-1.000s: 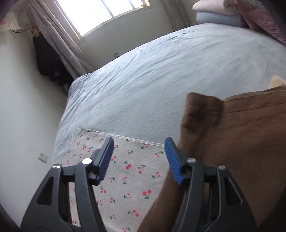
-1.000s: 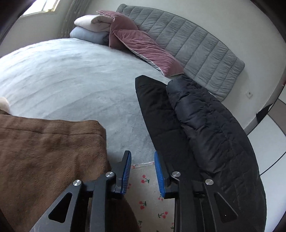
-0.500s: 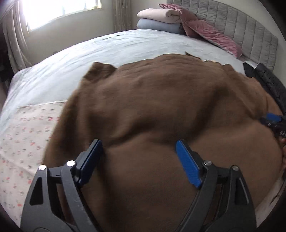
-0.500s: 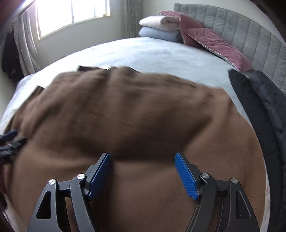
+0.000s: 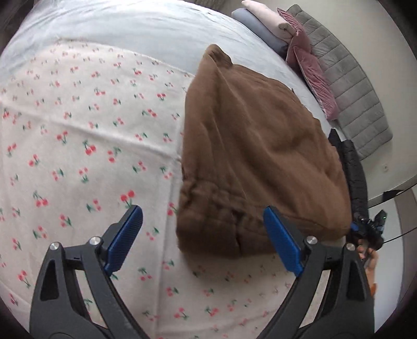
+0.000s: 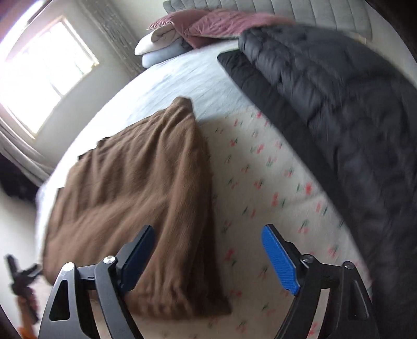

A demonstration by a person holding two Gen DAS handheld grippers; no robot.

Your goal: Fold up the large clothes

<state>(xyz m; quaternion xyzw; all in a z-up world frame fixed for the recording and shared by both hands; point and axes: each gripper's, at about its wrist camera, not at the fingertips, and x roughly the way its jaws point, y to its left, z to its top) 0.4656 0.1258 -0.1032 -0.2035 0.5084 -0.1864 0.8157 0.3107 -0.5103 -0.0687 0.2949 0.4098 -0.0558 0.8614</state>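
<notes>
The brown garment (image 5: 255,156) is laid folded on the cherry-print sheet (image 5: 86,135) spread over the bed (image 5: 130,23), its far end reaching onto the pale blue cover. Its long axis is seen running away from both cameras, towards the pillows (image 5: 271,23) and the grey headboard (image 5: 357,86), with the gathered near edge lying closest to the person.

From the left gripper (image 5: 203,242) the garment is placed ahead and to the right: its near edge is just in front of the right blue pad, while bare sheet is framed by the rest of the gap. From the right gripper (image 6: 211,260) it is placed ahead and to the left, its near right corner passing behind the left pad. Both grippers are angled down at the bed from the near side, one at each near corner, so neither hand is judged clearly nearer.

Both pairs of jaws have just been opening and are spread wide; no cloth is pinched in either, though a corner of the garment does lie in the gap of each. The right gripper can also be glimpsed at the right edge of the left view.

A black quilted coat (image 6: 338,109) is lying to the right of the sheet, apart from the brown garment
</notes>
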